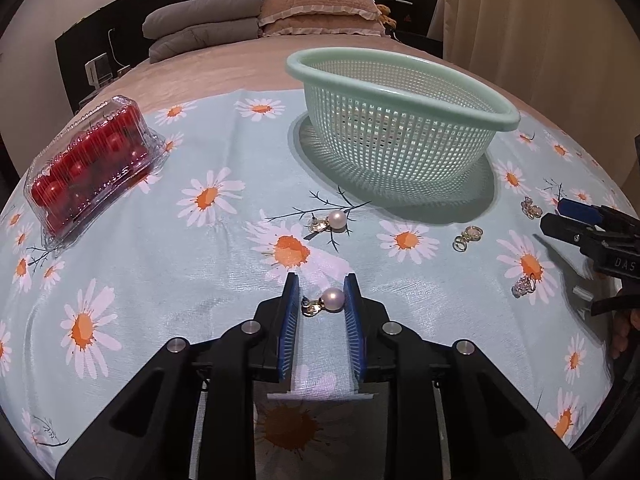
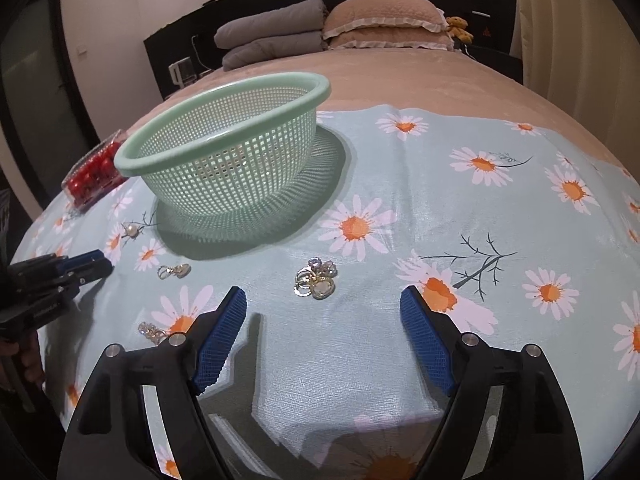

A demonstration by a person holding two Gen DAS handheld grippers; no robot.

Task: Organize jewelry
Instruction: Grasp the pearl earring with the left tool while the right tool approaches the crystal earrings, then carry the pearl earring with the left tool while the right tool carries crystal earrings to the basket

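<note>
My left gripper is low over the daisy cloth, its blue pads either side of a pearl earring; the right pad touches the pearl, the left stands a little apart, so it is partly closed. A second pearl earring lies farther ahead, also in the right wrist view. The green mesh basket stands beyond. My right gripper is wide open and empty, just short of a crystal-and-ring cluster. Gold earrings and a crystal piece lie to its left.
A clear box of red balls sits at the cloth's left. The cloth covers the foot of a bed; pillows and a folded grey duvet lie at the far end. Gold rings and crystal pieces lie right of the left gripper.
</note>
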